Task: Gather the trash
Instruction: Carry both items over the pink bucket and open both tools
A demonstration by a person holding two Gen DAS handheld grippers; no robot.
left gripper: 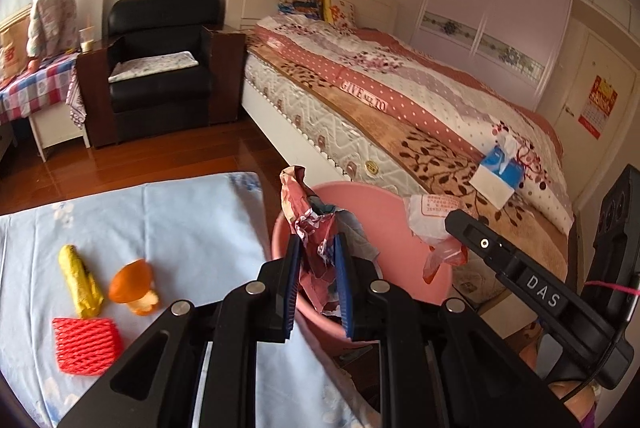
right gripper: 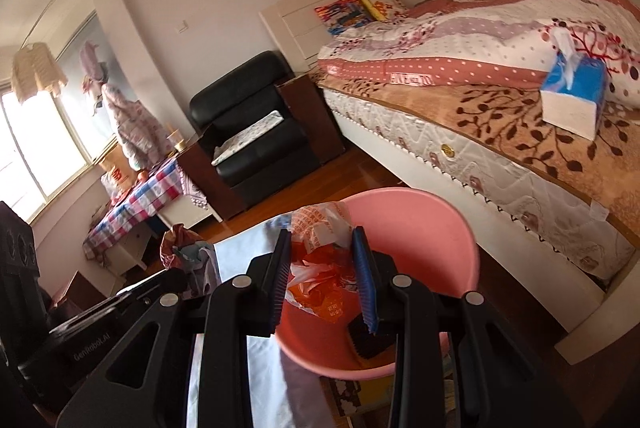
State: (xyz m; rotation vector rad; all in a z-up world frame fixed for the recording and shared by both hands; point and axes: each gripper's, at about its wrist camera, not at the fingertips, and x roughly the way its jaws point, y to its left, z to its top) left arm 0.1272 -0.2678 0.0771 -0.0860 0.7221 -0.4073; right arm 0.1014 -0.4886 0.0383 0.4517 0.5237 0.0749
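1. While both grippers hang over the pink bin (left gripper: 400,212), each one carries a piece of trash, so the coming move is, as I judge, a release into the bin
2. The left gripper (left gripper: 318,288) is pinching a crumpled red wrapper (left gripper: 308,228) between its blue pads; the wrapper stands upright, and it is above the near left rim of the bin, not yet over the middle
3. The right gripper (right gripper: 324,276) is pinching an orange and white plastic bag (right gripper: 320,268); seen from the right wrist, the open bin (right gripper: 420,228) lies directly under and ahead of it, so this hand seems better placed to drop first
4. On the light blue cloth (left gripper: 180,220), well to the left of the bin, remain a yellow wrapper (left gripper: 80,280), an orange peel (left gripper: 134,286) and a red foam net (left gripper: 86,346); the left hand is nearer to them
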